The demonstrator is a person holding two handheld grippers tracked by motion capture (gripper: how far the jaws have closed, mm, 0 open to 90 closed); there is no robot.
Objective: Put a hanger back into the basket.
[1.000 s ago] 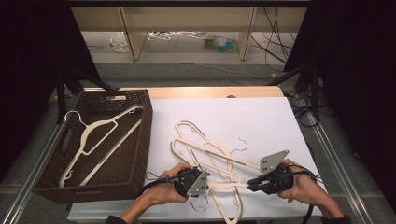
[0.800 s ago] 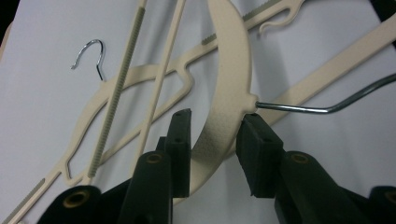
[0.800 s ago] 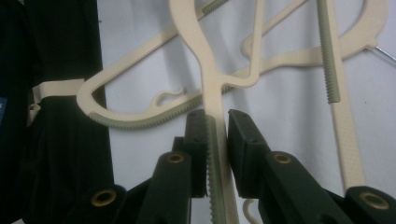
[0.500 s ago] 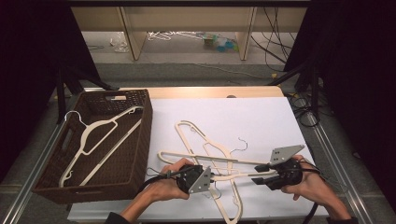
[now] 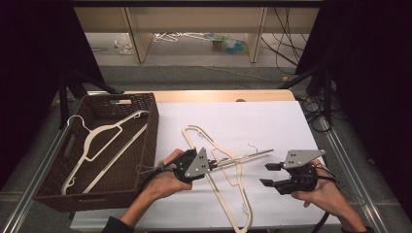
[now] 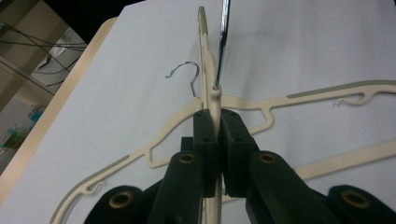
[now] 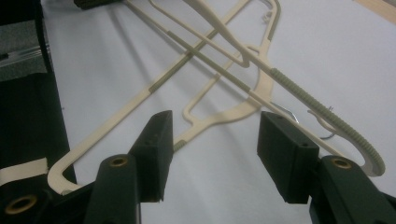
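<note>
The left hand-held gripper (image 5: 206, 164) has just clamped down on a cream plastic hanger (image 6: 212, 100), pinching it near its metal hook, raised off the white-covered desk (image 5: 272, 121) above other hangers (image 5: 233, 194) lying there. The right hand-held gripper (image 5: 270, 174) has just been opening, jaws apart with nothing between them. A brown wicker basket (image 5: 150, 121) sits at left.

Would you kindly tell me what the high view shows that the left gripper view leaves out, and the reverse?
High view: a brown basket holding a cream hanger.
Left gripper view: close up, the fingers of the left gripper, which have just been closing, pinch the lifted hanger near its neck, under its metal hook.
Both: that hanger and a second hanger lying on the white sheet.
</note>
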